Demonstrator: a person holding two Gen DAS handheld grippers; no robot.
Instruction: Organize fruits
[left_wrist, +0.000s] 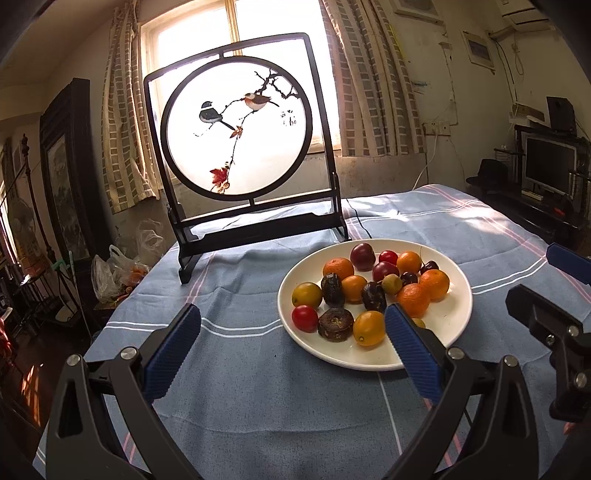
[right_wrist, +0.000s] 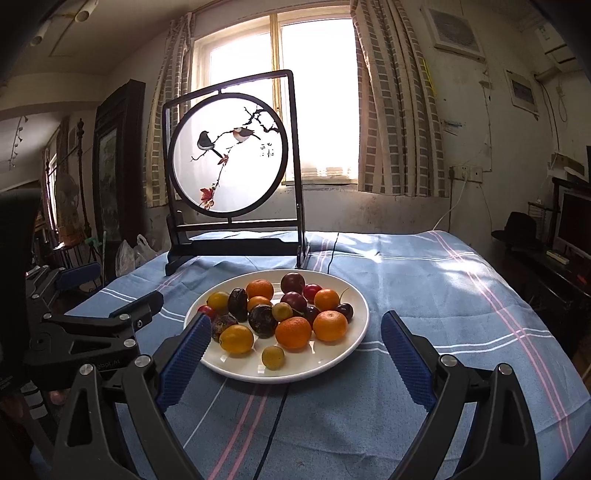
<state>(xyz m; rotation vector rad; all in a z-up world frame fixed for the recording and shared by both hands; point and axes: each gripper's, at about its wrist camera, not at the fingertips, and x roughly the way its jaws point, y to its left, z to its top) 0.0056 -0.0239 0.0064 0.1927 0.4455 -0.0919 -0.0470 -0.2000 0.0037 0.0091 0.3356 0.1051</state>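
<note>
Plainly found all on the white plate (right_wrist: 288, 376), near the middle of the blue striped tablecloth (right_wrist: 443, 295): mandarins (right_wrist: 293, 332), dark plums (right_wrist: 292, 282), cherries (right_wrist: 344, 311), a red cherry tomato (left_wrist: 304, 318), small yellow fruits (right_wrist: 236, 338) and wrinkled dark dried ones (right_wrist: 263, 320), touching one another and mixed by kind rather than grouped. Fitted two stages alike: fruit gathered onto one dish and done with, or a jumble to be sorted by kind; could not settle which. For any pick from that pile, judged best to take an outer piece, close gently across its widest part, since round smooth skins would roll and soft plums bruise, and lift straight up so as not to nudge neighbours over the rim. Held the left gripper (left_wrist: 291, 314) low and level over the cloth, fingers spread wide and clasping nothing, its right finger overlapping the plate's near-left edge. Held the right gripper (right_wrist: 295, 319) likewise low, aimed squarely at the plate, fingers wide apart and empty, the near rim between them. Stood behind the plate: a framed round bird screen (right_wrist: 229, 162).
</note>
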